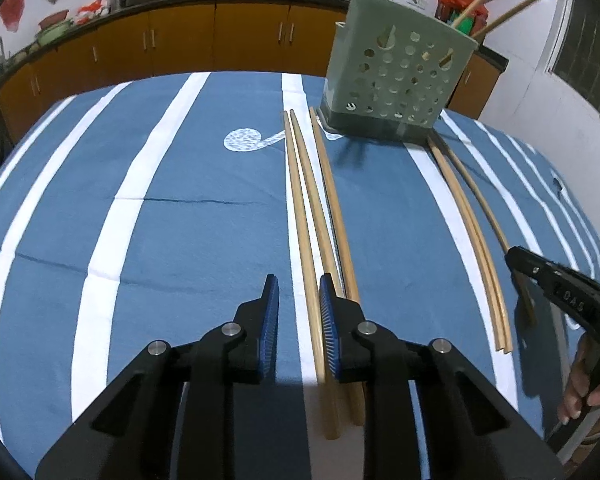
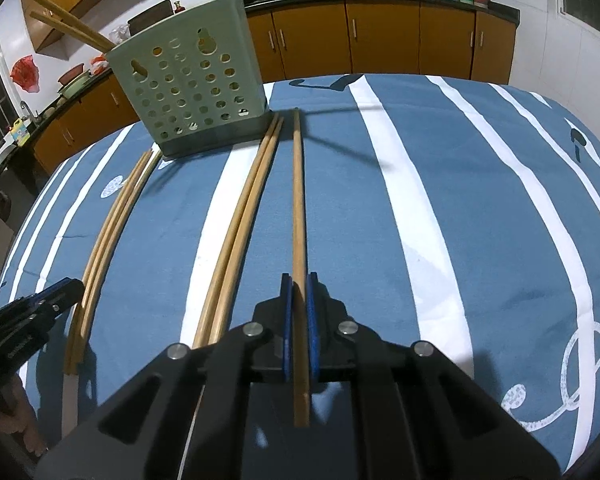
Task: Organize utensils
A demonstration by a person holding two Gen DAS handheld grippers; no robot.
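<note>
A single chopstick [image 2: 299, 240] lying on the striped cloth [image 2: 480, 200] is clamped by the right gripper [image 2: 299, 292], while one of three chopsticks [image 1: 308, 240] is straddled, unpinched, by the left gripper [image 1: 299, 300]; lifting and insertion into the perforated holder [image 2: 192, 80] are judged next.

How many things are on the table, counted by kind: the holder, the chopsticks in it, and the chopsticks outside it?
Green holder: 1
Chopsticks standing in it: 4 visible
Chopsticks lying outside it: 6
Total: 11
</note>
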